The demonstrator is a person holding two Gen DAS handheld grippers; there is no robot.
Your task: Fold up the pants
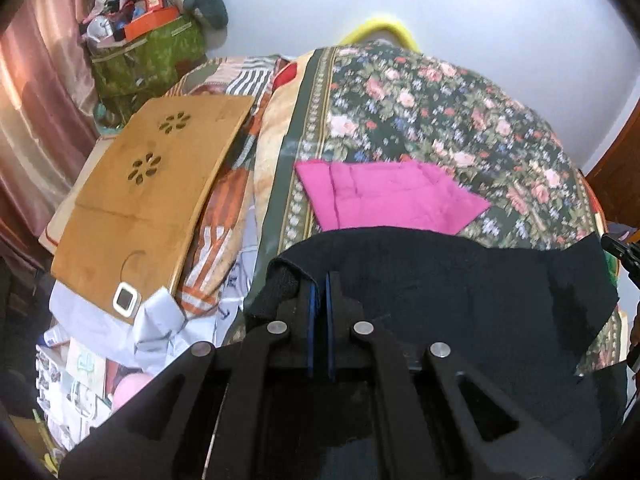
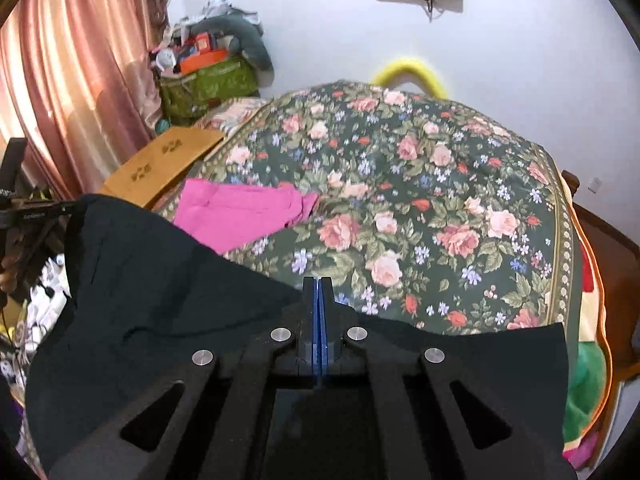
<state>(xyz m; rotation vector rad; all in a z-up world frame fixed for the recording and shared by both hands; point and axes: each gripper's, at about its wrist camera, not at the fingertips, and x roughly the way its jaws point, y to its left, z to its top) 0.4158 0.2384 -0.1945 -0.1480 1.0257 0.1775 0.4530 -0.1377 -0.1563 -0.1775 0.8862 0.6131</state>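
Both the left gripper (image 1: 320,280) and right gripper (image 2: 318,286) pinch the soft, limp black fabric pants (image 1: 460,280) at the edge, above the floral bed cover (image 2: 400,200); holding corners prevents sagging.

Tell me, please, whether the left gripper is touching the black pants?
Touching. The left wrist view shows the left gripper with its jaws closed on the upper edge of the black pants, the cloth bunched beside the blue pads.

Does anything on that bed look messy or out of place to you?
Mostly the bed's edge: a wooden lap tray lies tilted on rumpled striped bedding beside the floral bedspread. The pink garment lies flat and folded. The black pants hang unfolded.
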